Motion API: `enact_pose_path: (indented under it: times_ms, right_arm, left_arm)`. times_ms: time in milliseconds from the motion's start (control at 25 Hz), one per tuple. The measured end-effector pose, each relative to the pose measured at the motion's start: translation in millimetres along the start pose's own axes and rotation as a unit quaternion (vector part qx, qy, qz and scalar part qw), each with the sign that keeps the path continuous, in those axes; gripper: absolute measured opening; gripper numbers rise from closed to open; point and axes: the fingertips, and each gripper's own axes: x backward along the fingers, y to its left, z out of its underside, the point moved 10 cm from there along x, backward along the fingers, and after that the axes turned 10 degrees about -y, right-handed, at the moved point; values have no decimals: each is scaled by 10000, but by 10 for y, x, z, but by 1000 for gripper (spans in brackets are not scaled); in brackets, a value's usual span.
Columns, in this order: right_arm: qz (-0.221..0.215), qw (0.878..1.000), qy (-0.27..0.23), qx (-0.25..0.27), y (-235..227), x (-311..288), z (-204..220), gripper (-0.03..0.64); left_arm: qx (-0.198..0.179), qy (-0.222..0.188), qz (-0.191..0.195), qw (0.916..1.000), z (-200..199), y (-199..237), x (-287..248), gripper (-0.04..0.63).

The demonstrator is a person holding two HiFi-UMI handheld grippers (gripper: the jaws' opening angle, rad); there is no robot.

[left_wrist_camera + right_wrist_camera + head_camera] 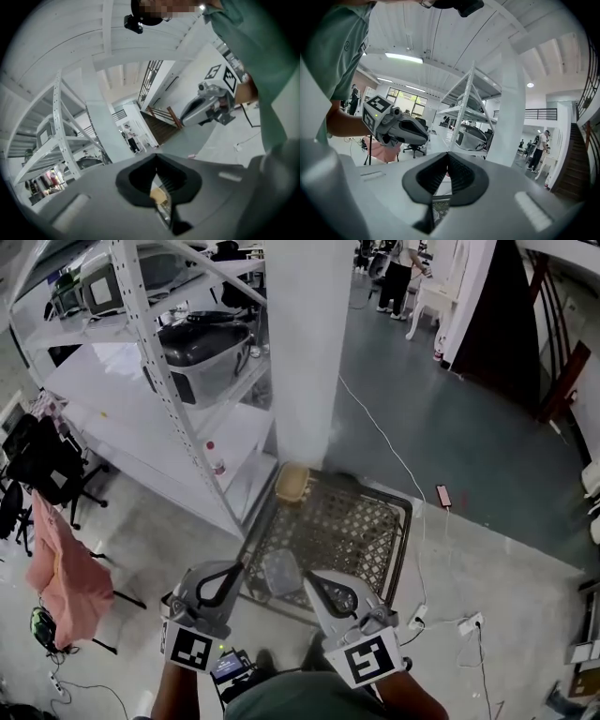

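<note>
Head view looks steeply down on both tools held low in front of me: the left gripper (234,568) and the right gripper (309,576) sit side by side over the near edge of a wire-mesh basket (405,521) that stands on the floor (487,437). Between the two tips, inside the near part of the basket, lies a clear plastic container (281,568); it is just beside both grippers, but I cannot tell whether either one touches it. At the far end of the basket rests a tan container (292,482) (what it is made of I cannot make out). Left gripper view shows its jaws together at the tips, with only a narrow slit lower down through which a bit of the tan container and the mesh shows; nothing is clamped between them. Right gripper view shows the same: jaws meeting at the tips, a thin gap below with the mesh behind it, nothing held. Each gripper view also catches the other gripper off to the side, marker cube facing the camera. To the left of the basket stands a white shelving rack (122,418) carrying a grey bin (202,352) with a dark lid, and a white pillar (305,334) rises right behind the basket. A phone (443,495) lies on the floor to the right, on a white cable, and a pink cloth (61,568) hangs at far left. A person (398,277) stands well away at the top.
</note>
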Motion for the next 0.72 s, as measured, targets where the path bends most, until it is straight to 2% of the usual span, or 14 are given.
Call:
enact_pose_path:
  times_ms: [160,320,560,720]
  right_arm:
    - [-178,9996,-197,-136,-330,83,214,6]
    - [-225,9991,-196,-288,-633,68,441,6]
    - [-345,9978,26,-557,-832,-160,802,6]
    - [-361,9964,369,-672,-888,-319,1102,6]
  left_arm:
    - [-85,250,-127,9996,-55,-130,-298,3]
    - [8,438,-174,9989,42,-212,-579,3]
    - [60,822,-87,9966,308,-124,-868,3]
    - [357,924,2,9951,664,-130,-1051,3]
